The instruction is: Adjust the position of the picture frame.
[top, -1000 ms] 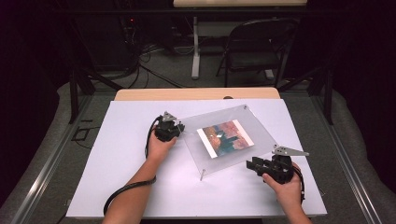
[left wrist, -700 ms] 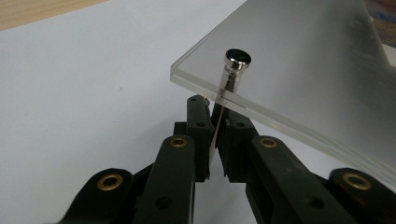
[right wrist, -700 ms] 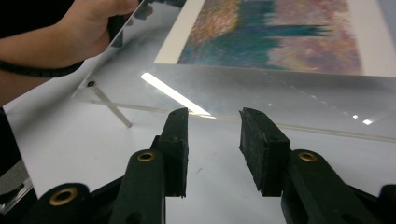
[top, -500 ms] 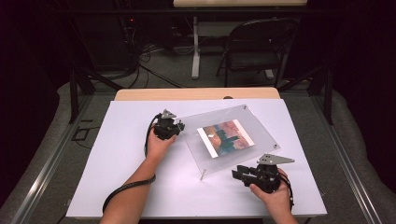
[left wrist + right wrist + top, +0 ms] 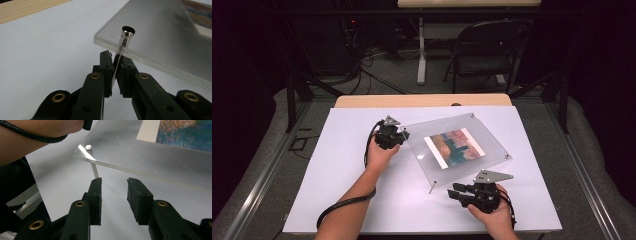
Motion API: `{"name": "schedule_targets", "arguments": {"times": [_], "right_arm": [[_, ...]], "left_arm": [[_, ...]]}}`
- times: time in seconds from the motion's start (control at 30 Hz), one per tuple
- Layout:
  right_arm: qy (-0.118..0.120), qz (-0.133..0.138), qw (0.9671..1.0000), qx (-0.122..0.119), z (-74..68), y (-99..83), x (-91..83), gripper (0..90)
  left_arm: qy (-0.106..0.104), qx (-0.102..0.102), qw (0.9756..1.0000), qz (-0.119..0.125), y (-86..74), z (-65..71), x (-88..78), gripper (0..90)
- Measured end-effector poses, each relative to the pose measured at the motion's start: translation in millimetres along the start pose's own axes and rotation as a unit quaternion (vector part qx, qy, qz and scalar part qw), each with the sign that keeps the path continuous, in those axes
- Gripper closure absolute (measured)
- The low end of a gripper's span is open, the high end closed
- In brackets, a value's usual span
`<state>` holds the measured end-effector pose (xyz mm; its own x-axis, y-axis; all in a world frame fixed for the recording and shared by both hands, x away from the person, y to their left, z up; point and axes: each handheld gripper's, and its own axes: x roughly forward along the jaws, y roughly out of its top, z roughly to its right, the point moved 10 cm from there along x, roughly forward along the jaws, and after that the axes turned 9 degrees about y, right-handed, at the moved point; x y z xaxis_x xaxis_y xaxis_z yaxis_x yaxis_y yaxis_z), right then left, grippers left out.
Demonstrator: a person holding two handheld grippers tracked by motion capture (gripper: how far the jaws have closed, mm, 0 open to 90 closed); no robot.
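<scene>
Just beyond the right hand-held gripper (image 5: pixel 113 182): near corner post of the clear frame, slightly left of the gap.

From the right hand-held gripper at the near right of the desk (image 5: pixel 342 150), jaws parted and holding nothing, having just been closing, outward to the thin metal post (image 5: pixel 94 170) standing under the frame's near corner, a little left of the open gap and just past the tips. Beyond that, the acrylic photo frame (image 5: pixel 457 145) lying tilted, long axis running from near left to far right, its picture at the middle. At the frame's left corner, the left hand-held gripper (image 5: pixel 113 56) clamped tight on another post (image 5: pixel 120 53), that corner lifted off the desk. Likely next: a small shift left to bring the near post between the right jaws; right hand clearly the nearer one to it.
</scene>
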<state>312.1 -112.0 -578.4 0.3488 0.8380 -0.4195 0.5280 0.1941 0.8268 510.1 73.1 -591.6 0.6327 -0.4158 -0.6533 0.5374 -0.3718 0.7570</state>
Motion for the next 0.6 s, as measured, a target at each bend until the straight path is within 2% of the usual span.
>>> {"name": "schedule_targets", "arguments": {"times": [0.2, 0.43, 0.6], "right_arm": [[0.014, -0.003, 0.9999, 0.001, -6.6, -1.0, 9.7, 63.8], [0.023, -0.008, 0.9996, -0.014, -16.4, -0.2, 25.5, 64.0], [0.022, -0.011, 0.9995, -0.022, -20.7, 1.8, 36.5, 69.4]], "left_arm": [[-0.001, 0.004, 1.0, -0.002, 2.9, 3.6, -8.1, 83.2], [-0.003, 0.008, 1.0, -0.005, 8.9, 7.7, -19.2, 83.1], [-0.006, 0.004, 1.0, -0.007, 5.3, 9.1, -20.7, 83.1]]}}
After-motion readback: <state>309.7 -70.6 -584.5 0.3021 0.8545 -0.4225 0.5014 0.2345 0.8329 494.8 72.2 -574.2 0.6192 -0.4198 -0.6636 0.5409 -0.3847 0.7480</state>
